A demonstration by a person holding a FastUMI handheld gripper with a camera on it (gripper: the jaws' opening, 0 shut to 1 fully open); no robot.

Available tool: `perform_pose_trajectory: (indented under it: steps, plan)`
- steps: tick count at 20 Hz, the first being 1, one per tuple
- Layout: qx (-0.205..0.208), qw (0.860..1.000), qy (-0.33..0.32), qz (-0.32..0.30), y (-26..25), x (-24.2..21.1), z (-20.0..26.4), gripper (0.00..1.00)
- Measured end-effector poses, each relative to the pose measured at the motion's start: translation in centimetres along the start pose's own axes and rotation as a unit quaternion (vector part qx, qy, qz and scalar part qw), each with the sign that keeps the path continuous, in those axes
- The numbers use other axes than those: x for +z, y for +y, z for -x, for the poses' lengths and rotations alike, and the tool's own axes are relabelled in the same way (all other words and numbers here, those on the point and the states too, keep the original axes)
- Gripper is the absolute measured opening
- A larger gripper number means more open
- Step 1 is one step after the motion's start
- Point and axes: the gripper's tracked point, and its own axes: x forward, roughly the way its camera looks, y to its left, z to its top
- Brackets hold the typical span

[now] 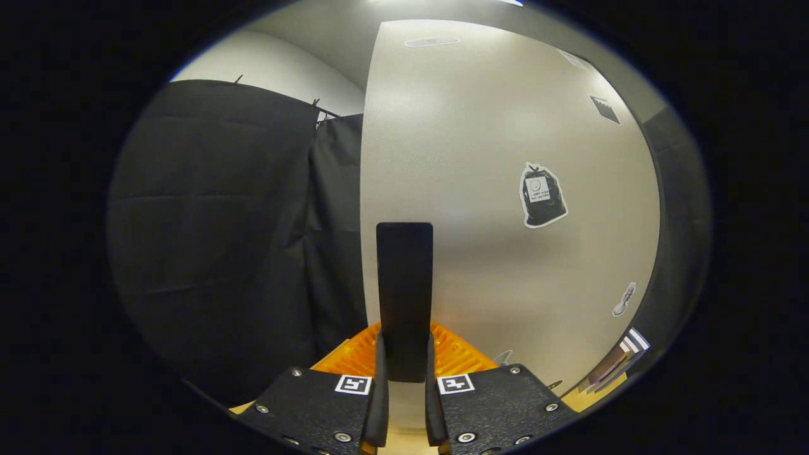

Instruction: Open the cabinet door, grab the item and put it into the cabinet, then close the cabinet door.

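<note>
Cabinet door (493,189), a pale, flat panel, stands just ahead of the gripper (404,379), whose two fingers (379,392) pinch the dark upright handle (404,297) near its lower end. Stiff and probably light, the door should swing on its hinges rather than flex, so pulling by the handle looks right; its smooth faces offer no other hold. An orange ribbed thing (354,354) lies just beyond the fingers, its nature unclear. Stickers (542,194) dot the door

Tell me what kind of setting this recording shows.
Likely a staged recording booth: black cloth wall, pale grey sticker-dotted cabinet door, and the gripper shut on its black upright handle.
</note>
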Motion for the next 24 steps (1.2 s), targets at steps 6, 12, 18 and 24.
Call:
perform_pose_trajectory:
  steps: [6, 12, 18, 24]
  plan:
    - [0.021, 1.0, 0.001, -0.005, 0.1, 0.0, 2.7, 0.24]
    - [0.035, 0.999, 0.01, -0.014, -0.2, -0.1, 5.2, 0.24]
    - [0.034, 0.999, 0.011, -0.022, -1.5, 0.6, 10.7, 0.24]
    - [-0.002, 0.999, 0.01, -0.033, -4.5, 0.1, 14.9, 0.23]
